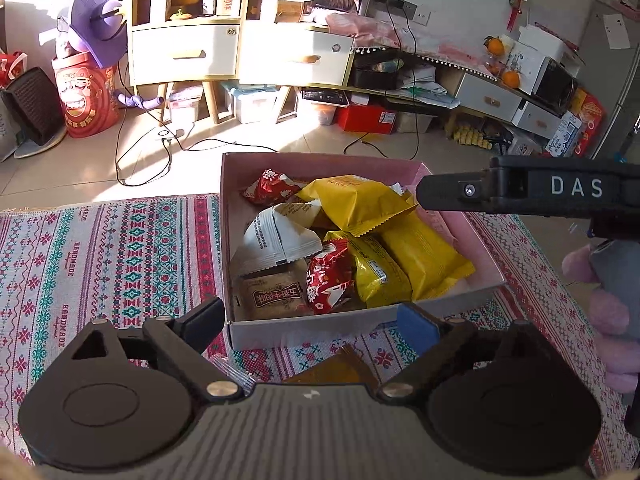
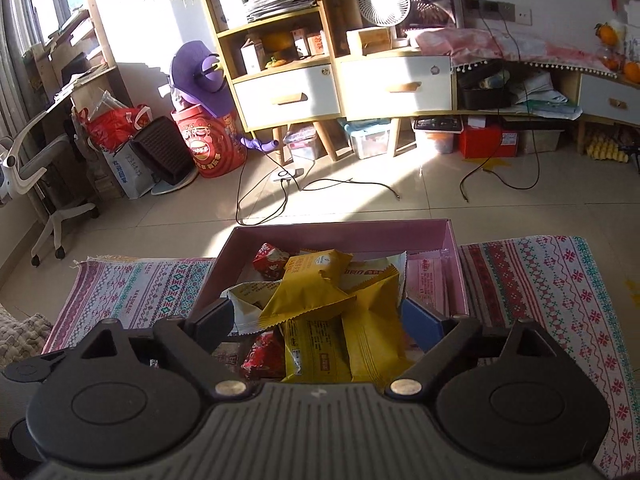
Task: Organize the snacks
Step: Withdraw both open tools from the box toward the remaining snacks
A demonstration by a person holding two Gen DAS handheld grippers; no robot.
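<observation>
Both the left gripper (image 1: pixel 310 322) and right gripper (image 2: pixel 332 322) have fingers spread wide, gripping nothing. Yellow, red and white wrapped snacks (image 1: pixel 352 236) fill the pink-lined cardboard box (image 1: pixel 480 276) on the patterned woven cloth (image 1: pixel 120 260).

The box (image 1: pixel 352 322) looks like matt cardboard, pale outside and pink inside. In it the yellow snack packets (image 1: pixel 356 200) are glossy plastic film with crimped, saw-toothed ends; the red packets (image 1: pixel 326 280) shine the same way, and the white packet (image 1: pixel 280 238) is duller. The brown packet (image 1: pixel 272 298) by the box's near wall has a paper-like matt face. The tablecloth (image 1: pixel 100 248) is coarse woven cloth with a fringed far edge. The left gripper (image 1: pixel 310 322) is matt black plastic with a ribbed grey body and bright metal pins.
</observation>
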